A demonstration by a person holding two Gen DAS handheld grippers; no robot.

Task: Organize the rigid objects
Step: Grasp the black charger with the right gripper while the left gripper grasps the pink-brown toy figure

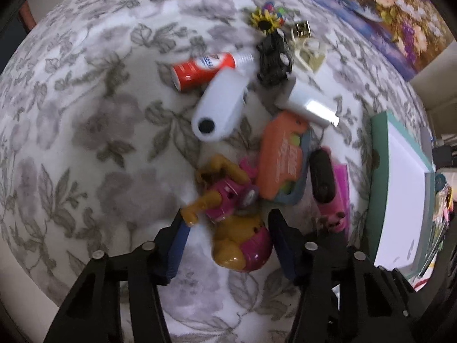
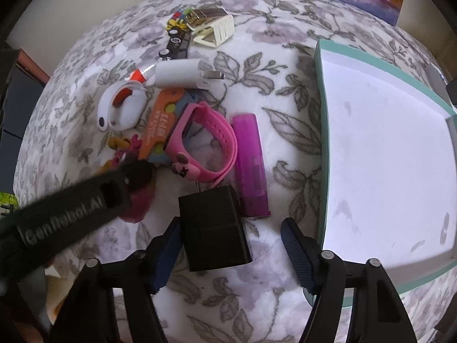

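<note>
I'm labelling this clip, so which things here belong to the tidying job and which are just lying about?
Job:
- yellow and pink toy figure, between the left tongs
- black charger block, between the right tongs
- pink watch band
- purple lighter
- white bottle
- white box with teal rim

Lying about:
- floral cover
- flower painting

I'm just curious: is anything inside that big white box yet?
The white box shows only its bare bottom, nothing in it. Its near corner is hidden behind the right gripper.
</note>
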